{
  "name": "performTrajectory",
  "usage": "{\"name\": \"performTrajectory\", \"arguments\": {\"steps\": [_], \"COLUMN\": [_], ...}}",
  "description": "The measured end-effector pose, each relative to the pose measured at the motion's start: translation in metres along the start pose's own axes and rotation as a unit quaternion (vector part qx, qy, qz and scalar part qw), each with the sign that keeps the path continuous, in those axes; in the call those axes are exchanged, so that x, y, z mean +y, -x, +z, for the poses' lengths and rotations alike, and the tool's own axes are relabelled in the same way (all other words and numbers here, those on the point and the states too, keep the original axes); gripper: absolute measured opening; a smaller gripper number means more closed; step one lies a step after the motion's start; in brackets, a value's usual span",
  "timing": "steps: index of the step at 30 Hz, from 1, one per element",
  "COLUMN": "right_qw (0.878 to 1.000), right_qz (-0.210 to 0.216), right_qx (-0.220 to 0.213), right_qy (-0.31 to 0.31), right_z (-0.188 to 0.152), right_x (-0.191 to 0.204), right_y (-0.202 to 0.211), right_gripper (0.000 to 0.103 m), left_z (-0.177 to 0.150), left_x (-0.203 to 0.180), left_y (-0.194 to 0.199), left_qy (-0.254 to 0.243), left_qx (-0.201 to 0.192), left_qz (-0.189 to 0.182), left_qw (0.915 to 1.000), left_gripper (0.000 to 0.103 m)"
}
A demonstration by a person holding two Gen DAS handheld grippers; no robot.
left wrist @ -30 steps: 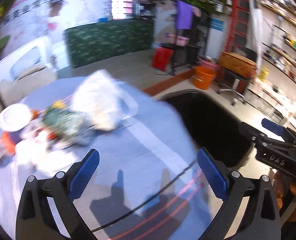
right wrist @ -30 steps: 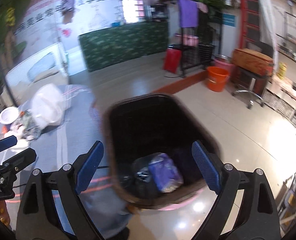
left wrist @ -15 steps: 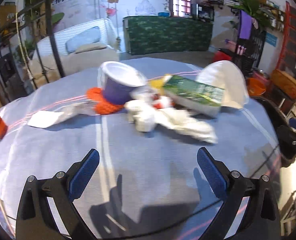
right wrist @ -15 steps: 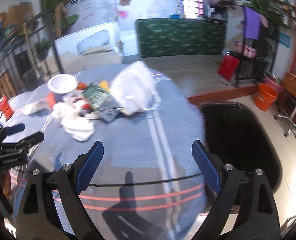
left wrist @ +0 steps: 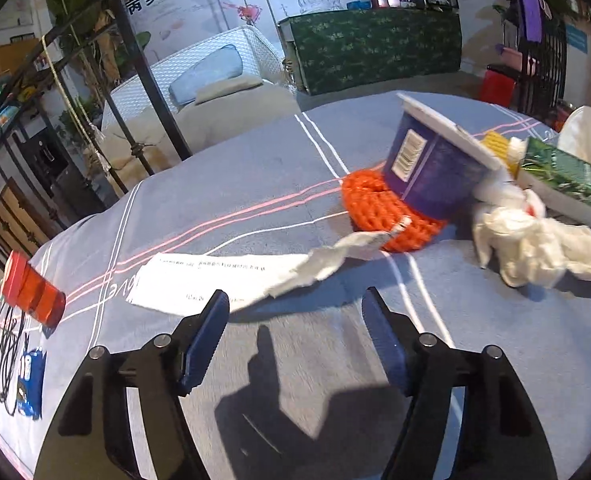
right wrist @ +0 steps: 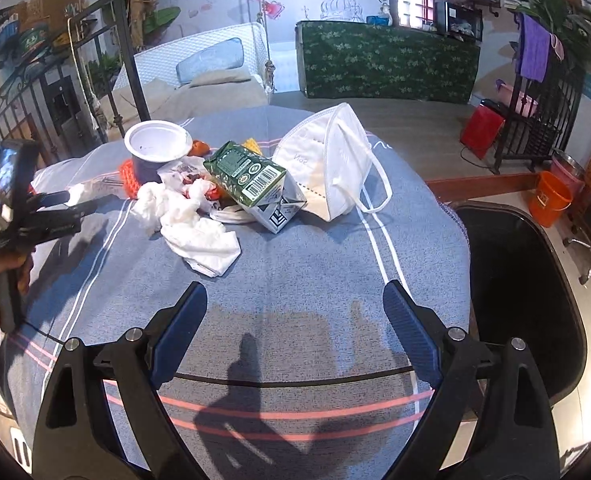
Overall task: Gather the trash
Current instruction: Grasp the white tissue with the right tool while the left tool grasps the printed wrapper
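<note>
White mask (right wrist: 331, 168) – one; one green carton (right wrist: 251, 176); left tool (left wrist: 295, 312) closing, empty; right tool (right wrist: 295, 308) wide.

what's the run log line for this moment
left gripper: closing, empty, over paper strip | right gripper: open, empty | trash bin: beside table

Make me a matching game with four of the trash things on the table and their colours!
Things:
1. cup
2. carton
3. mask
4. net

Colours:
A. white
B. orange
C. purple with a white lid
D. green

Pairs: 1-C, 2-D, 3-A, 4-B
</note>
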State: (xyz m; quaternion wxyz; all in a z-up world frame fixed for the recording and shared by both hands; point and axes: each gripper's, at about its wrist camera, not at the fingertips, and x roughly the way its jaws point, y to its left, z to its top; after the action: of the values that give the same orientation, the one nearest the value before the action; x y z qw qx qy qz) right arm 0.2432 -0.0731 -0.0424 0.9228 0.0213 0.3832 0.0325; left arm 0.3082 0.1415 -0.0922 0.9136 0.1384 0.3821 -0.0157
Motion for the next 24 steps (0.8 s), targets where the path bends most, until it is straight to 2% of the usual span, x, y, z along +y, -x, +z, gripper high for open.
{"name": "performTrajectory", "arguments": {"steps": [7,9,10,12,14,18,24], "right_qw": [1.000,1.000,1.000,0.999,0.999,0.998,0.995], "right_qz": [-0.011,-0.009,-0.006,-0.002,-0.001,0.009,0.019], "right_qx": [0.007,0.010,0.010,0.010,0.009,0.009,0.023], "right_qy": [0.012,0.017,0.021,0.032,0.047,0.060,0.097], "right_z": [0.010,0.014,0.017,0.023,0.028,0.037,0.043], "right_x": [0.007,0.011,0.014,0.021,0.030,0.043,0.065], "right_y": [-0.011,-0.016,-0.017,-0.021,-0.025,-0.033,-0.048], "right_gripper": [0.089,0.089,0.089,0.089,0.089,0.089,0.089], "left_z": [0.011,0.012,0.012,0.009,0.009,0.009,0.010], "left_x": [-0.008,-0.008,-0.006,-0.005,-0.003,0.005,0.022], "left_y": [-0.022,-0.027,-0.029,-0.028,-0.027,-0.011,0.038], "left_qy": [-0.051,-0.054,-0.051,-0.046,-0.038,-0.015,0.056], "left_qx": [0.003,0.010,0.014,0.023,0.031,0.020,-0.024], "left_qz": [0.011,0.011,0.005,0.003,0.007,0.013,-0.011], "left_qw": [0.9986,0.9984,0.9986,0.9987,0.9988,0.9996,0.9981], "left_gripper": [0.055,0.039,0.035,0.017,0.006,0.003,0.003]}}
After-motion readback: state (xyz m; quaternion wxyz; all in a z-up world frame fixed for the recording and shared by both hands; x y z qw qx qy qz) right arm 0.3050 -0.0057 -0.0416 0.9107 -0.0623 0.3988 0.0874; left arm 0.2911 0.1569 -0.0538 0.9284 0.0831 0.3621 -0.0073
